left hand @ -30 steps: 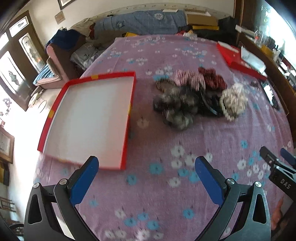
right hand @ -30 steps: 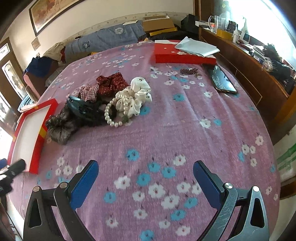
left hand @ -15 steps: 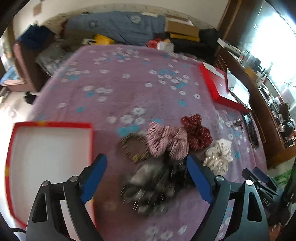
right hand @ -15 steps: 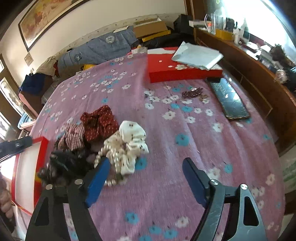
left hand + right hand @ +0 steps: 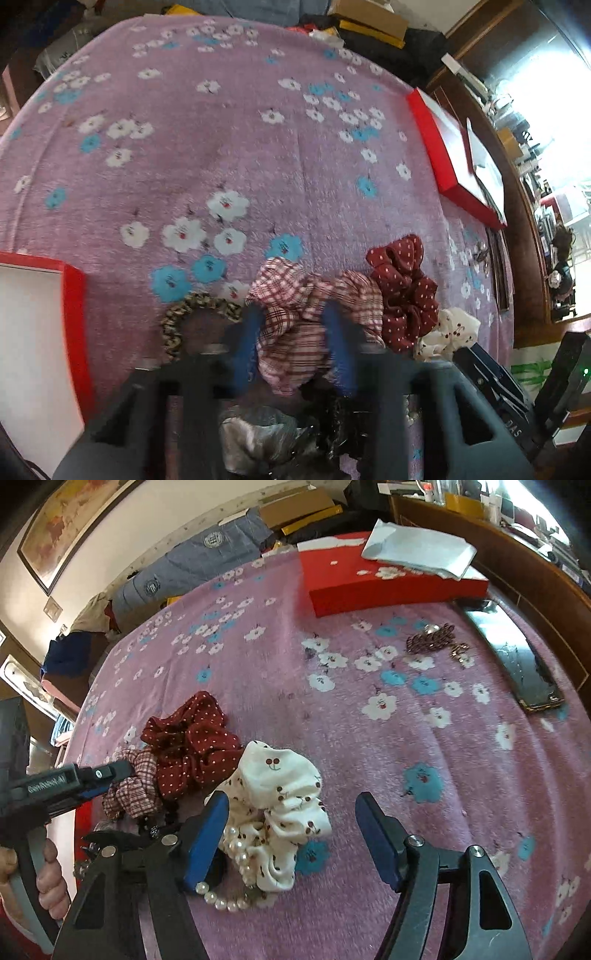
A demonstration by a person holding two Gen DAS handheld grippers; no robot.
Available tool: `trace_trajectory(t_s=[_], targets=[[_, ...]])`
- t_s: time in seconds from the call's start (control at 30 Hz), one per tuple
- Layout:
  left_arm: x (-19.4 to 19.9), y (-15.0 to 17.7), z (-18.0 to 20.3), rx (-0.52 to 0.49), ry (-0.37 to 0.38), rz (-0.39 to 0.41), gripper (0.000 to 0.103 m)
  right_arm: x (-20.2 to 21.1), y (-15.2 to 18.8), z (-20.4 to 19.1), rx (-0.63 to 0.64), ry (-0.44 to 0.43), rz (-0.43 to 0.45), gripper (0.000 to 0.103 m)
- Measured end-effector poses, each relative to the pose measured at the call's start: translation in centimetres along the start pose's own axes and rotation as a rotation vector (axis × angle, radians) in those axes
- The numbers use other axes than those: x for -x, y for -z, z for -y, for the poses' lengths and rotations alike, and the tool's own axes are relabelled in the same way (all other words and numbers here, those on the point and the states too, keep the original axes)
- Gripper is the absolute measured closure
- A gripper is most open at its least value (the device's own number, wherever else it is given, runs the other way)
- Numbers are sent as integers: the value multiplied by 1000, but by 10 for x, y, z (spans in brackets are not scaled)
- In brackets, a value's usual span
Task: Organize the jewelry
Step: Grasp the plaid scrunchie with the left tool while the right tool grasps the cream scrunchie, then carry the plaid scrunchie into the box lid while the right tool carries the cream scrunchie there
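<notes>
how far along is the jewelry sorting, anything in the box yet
Nothing looks sorted: the visible part of the red box is bare. The left claw is closing on the plaid scrunchie; the right claw is closing around the white scrunchie. The dotted scrunchie and pearls remain.

Four scrunchies (image 5: pixel 404 291), two red boxes (image 5: pixel 388 581)

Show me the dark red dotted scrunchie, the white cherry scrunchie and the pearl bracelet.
dark red dotted scrunchie (image 5: pixel 406 288), left wrist view, middle folds.
white cherry scrunchie (image 5: pixel 280 786), right wrist view, upper ruffle.
pearl bracelet (image 5: pixel 221 902), right wrist view, bottom beads.
</notes>
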State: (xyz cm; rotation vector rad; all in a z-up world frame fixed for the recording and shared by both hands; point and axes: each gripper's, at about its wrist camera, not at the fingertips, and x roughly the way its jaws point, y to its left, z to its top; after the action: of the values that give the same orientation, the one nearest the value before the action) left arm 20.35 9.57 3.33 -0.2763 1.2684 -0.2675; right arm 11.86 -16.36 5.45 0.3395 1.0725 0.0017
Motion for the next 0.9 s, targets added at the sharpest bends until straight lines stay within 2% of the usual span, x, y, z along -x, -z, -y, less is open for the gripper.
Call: trace_trajectory(t_s=[0.07,0.13,0.17,0.37,0.6,0.7,0.9], targets=[[-1,2,3,-4,-7,1,96,-5,-1,-2,0,3,-17,74],[5,7,7,-7,-3,17,97,-7,0,-3,-12,0,-42,86],[11,10,9,-10,5,27,97,-6,1,-3,-15,-3,-39,88],[54,29,26,-36,41,92,97,16,5,-3,-14,-15,-5,92],[112,57,35,-14,99,162,97,66,14,3,-18,-43,63,92],[135,74,38,-17,75,205,97,93,21,6,-4,-53,98,92],[183,125,28,-18,-68,302,97,131,39,0,54,-96,135,92]])
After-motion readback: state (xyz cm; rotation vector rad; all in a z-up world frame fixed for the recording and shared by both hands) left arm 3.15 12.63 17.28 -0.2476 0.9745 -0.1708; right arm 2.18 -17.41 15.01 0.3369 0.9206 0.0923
